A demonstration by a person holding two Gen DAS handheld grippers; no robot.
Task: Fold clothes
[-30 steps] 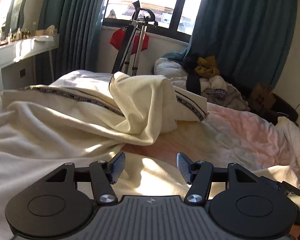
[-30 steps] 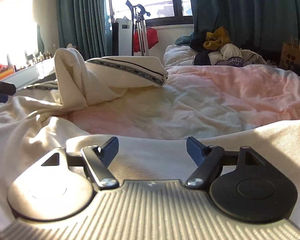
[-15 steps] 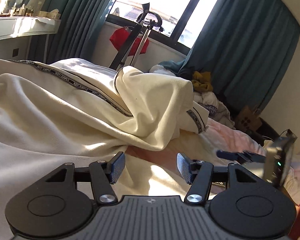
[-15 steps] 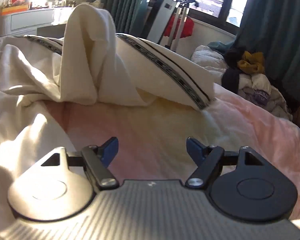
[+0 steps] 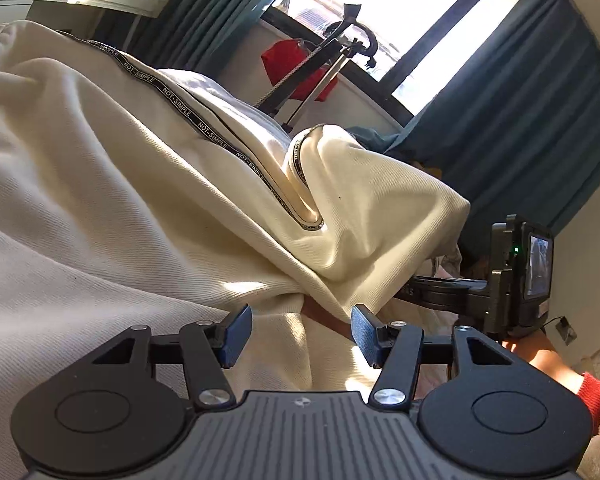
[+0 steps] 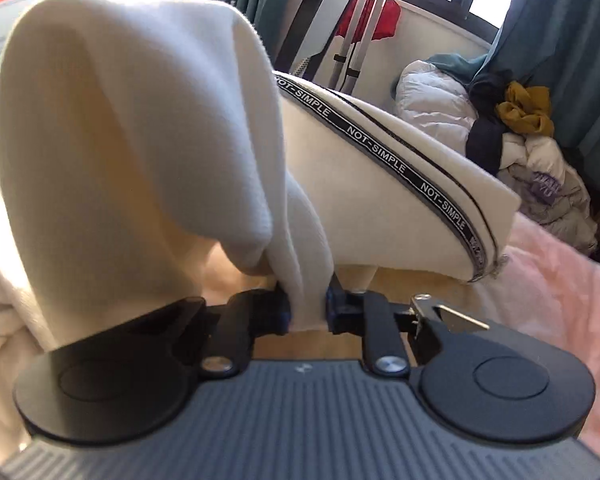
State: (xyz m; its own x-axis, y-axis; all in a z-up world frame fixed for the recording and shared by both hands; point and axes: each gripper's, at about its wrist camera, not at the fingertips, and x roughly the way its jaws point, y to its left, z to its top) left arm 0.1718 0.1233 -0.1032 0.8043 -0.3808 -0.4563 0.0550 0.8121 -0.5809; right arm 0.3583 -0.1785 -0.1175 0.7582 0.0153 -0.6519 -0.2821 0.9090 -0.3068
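Note:
A cream garment with a black "NOT-SIMPLE" tape stripe lies rumpled across the bed. My left gripper is open, low over a crease of this cloth, with fabric lying between its blue pads but not pinched. In the right wrist view the same garment rises in a hump, and my right gripper is shut on a hanging fold of it. The other gripper's body and screen show at the right of the left wrist view, reaching under the raised fold.
A pink bedspread covers the bed. A pile of clothes sits at the far side by teal curtains. A folded stand and a red bag lean under the window. A person's hand and red sleeve appear at right.
Both grippers moved forward toward the raised fold. The right gripper, open before, has closed on a fold of the cream garment. The left gripper stays open and sits closer to the cloth.

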